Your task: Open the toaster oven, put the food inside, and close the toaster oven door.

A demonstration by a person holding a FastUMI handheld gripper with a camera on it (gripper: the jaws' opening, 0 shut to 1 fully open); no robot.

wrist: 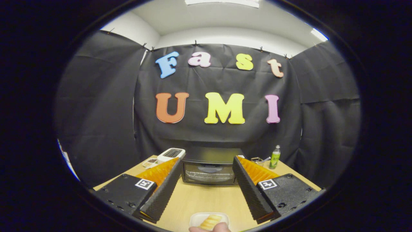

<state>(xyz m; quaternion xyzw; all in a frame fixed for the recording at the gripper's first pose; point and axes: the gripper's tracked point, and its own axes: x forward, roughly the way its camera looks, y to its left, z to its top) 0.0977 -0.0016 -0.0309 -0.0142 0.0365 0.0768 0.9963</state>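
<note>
Toaster oven: the toaster oven (208, 167) sits at the far side of the worktop (206, 196), against the booth's wall, glass door facing the fingers; the door looks shut, so opening is not yet done.
Food: a pale yellow piece of food (210, 221) lies in a shallow white dish (195, 219) at the near edge of the worktop, below and between the fingers, well apart from the oven; a fingertip (215, 228) touches the dish's near side, probably steadying or setting it.
Gripper: the gripper (207, 175) has its fingers spread wide, holding nothing, with the oven door framed between them, which suits a straight approach to the door.
Step in hand: likely lining up on the door before reaching for it.
Surroundings: a white appliance (171, 154) stands just left of the oven; a small green bottle (275, 157) stands to its right, clear of the door's swing as far as I can judge.
</note>
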